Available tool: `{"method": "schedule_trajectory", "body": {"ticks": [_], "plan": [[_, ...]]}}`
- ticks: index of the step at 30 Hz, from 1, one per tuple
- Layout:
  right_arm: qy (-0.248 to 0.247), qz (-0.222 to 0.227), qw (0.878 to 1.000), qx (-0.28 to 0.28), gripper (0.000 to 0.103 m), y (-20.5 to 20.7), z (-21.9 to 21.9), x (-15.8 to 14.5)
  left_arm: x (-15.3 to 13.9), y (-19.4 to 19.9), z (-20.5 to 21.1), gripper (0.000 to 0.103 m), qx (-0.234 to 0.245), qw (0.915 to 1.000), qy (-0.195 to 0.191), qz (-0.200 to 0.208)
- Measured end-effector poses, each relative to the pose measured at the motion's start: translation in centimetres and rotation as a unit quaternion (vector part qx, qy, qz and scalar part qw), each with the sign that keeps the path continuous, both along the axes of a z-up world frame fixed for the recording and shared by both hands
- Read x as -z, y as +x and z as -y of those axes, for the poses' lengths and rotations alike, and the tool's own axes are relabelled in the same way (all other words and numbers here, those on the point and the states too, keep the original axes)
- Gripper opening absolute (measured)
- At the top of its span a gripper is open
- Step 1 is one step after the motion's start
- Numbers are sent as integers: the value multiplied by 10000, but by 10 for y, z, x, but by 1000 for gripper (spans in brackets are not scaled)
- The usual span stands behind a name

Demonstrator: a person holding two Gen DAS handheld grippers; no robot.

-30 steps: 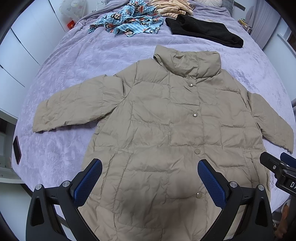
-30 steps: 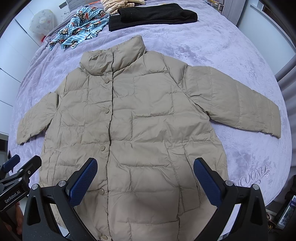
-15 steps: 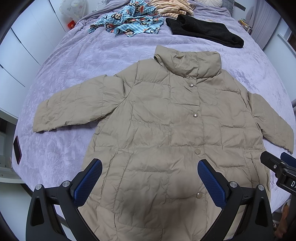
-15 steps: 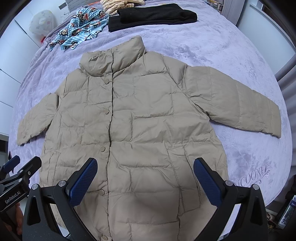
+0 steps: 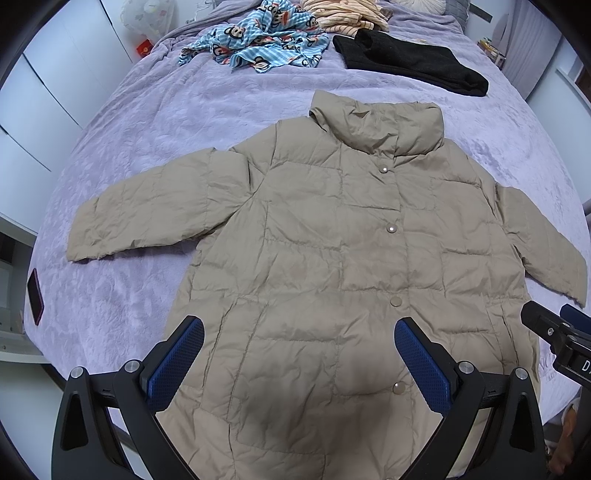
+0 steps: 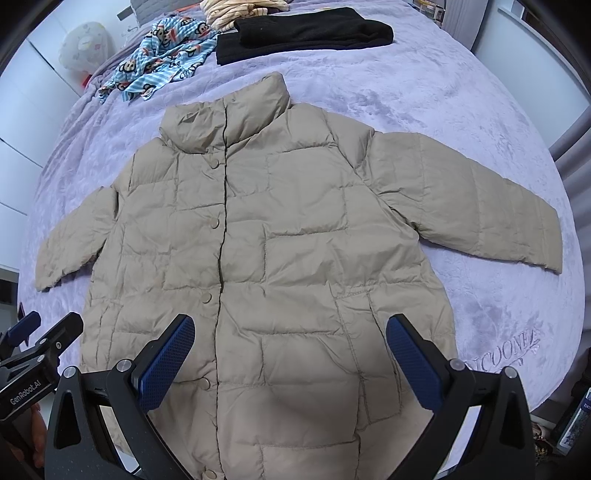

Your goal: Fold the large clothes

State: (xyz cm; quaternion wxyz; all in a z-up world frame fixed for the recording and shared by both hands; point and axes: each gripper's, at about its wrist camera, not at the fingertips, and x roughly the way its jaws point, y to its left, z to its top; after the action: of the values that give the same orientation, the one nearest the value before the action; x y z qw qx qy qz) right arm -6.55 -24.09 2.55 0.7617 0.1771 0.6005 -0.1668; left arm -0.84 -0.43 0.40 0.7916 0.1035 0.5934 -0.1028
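A beige quilted puffer jacket [image 5: 332,251] lies flat and buttoned, front up, on the lilac bed cover [image 5: 155,133], collar away from me, both sleeves spread out. It also shows in the right wrist view [image 6: 295,240]. My left gripper [image 5: 299,354] is open and empty, hovering above the jacket's lower left part near the hem. My right gripper [image 6: 290,354] is open and empty above the lower right part. Each gripper shows at the edge of the other's view.
At the far end of the bed lie a blue monkey-print garment [image 5: 266,40], a black garment [image 5: 410,66] and a striped beige one [image 5: 347,16]. A dark phone [image 5: 35,295] lies at the bed's left edge. White cupboards [image 5: 44,85] stand on the left.
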Motion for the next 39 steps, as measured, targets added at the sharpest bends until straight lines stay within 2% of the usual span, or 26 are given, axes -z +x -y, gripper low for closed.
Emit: {"method": "schedule_trajectory", "body": {"ticks": [23,28,31,35,39], "plan": [[-54,-23,9999,84,103,1,-5,-5,5,5,-16,103,70,9999,-143,-59],[-115,-62,9997,185,103,0,-17,-3,21,17,-33,103,219,9988,-286,-341],[4,-34,9997,253,103,-1,-28,3,29,21,-47,103,325,9981,-387,-365],[216,-14,9992,324,103,3,-48,16,39,32,-76,103,199,9969,-627,-428],[592,36,9975,386,103,11,-77,34,63,52,-118,103,-21,9943,-754,-759]]}}
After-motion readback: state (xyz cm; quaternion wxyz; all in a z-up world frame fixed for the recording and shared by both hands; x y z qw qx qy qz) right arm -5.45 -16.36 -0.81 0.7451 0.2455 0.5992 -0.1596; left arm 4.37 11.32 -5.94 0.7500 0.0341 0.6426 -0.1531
